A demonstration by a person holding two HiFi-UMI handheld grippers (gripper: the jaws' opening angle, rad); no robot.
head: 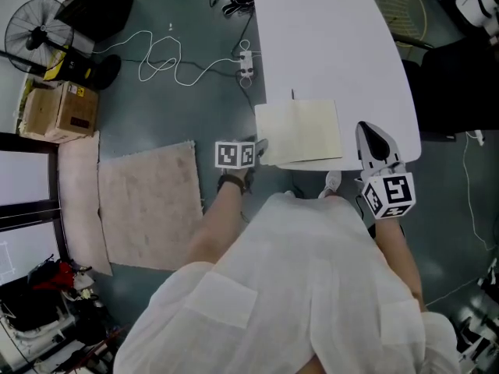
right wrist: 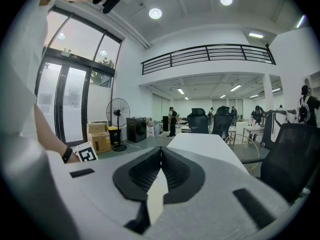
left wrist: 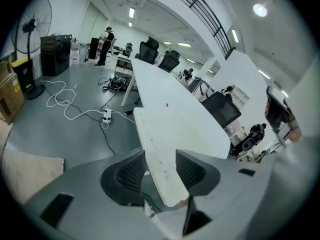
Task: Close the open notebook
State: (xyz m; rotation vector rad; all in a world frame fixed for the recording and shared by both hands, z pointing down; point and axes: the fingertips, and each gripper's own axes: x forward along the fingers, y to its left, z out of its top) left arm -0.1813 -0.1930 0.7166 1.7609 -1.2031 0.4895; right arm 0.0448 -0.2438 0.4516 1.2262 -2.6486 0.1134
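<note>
Near-left corner of table [head: 327, 37]: notebook [head: 300, 131], tongs either side.
Jaws agape, left gripper [head: 261, 148] straddles its left edge, pads clear. Looks light, covers floppy: take that thin edge. By near-right corner, right gripper [head: 368, 131] pinched shut, empty.

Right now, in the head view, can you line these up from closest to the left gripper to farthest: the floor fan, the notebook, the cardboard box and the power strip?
1. Notebook, on the table, its edge between the left gripper's open jaws.
2. Power strip, down beside the table.
3. Cardboard box, far left.
4. Floor fan, top left corner.
</note>
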